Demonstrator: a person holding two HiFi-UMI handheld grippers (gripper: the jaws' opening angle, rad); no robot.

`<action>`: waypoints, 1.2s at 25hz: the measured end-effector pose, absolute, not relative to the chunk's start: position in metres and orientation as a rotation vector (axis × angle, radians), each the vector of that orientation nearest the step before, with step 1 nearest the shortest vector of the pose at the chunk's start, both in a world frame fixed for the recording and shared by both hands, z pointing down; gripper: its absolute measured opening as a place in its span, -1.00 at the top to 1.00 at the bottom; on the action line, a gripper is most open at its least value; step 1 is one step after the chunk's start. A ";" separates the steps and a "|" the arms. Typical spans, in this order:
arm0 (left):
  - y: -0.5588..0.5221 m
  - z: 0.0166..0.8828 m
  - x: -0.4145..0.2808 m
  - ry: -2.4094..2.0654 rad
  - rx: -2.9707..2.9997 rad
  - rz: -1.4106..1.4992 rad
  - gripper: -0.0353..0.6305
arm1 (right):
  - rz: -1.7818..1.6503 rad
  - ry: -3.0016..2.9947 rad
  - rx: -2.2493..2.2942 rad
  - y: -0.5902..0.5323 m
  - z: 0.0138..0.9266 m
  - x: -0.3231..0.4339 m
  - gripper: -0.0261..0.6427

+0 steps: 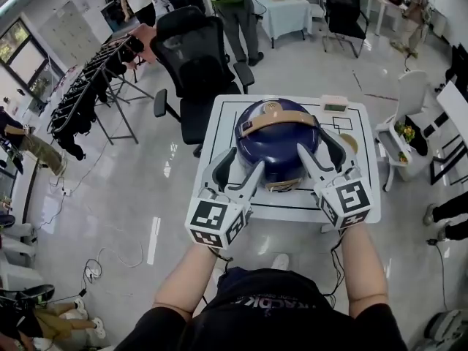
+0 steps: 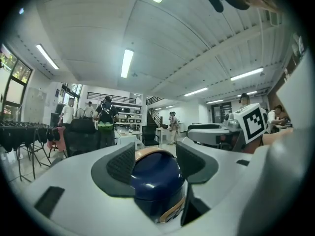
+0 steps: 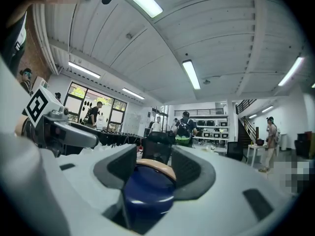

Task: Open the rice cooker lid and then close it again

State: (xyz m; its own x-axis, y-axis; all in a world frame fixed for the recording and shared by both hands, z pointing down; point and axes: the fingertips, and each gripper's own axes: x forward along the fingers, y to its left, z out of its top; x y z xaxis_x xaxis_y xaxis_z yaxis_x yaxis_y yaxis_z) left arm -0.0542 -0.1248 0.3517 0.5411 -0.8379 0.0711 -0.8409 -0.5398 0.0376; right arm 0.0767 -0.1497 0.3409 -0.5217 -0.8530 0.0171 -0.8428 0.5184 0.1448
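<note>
Right now, a round dark-blue rice cooker with its lid shut is seen on a white table. Its tan handle bar is laid across the top, side to side, and its tan front catch is turned toward the person. The table is shown only in the head view. The left gripper and right gripper are held wide open beside the cooker, with nothing gripped.

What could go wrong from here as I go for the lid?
1. The left gripper and right gripper stand open, crowding the front of the rice cooker; a nudge may slide it on the small white table.
2. Neither is at the tan handle, so a jaw could slip off the rounded lid.
</note>
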 end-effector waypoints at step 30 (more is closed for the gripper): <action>-0.214 0.373 -0.077 -1.450 2.652 0.091 0.13 | -0.544 -2.247 1.272 -0.236 0.397 0.039 0.31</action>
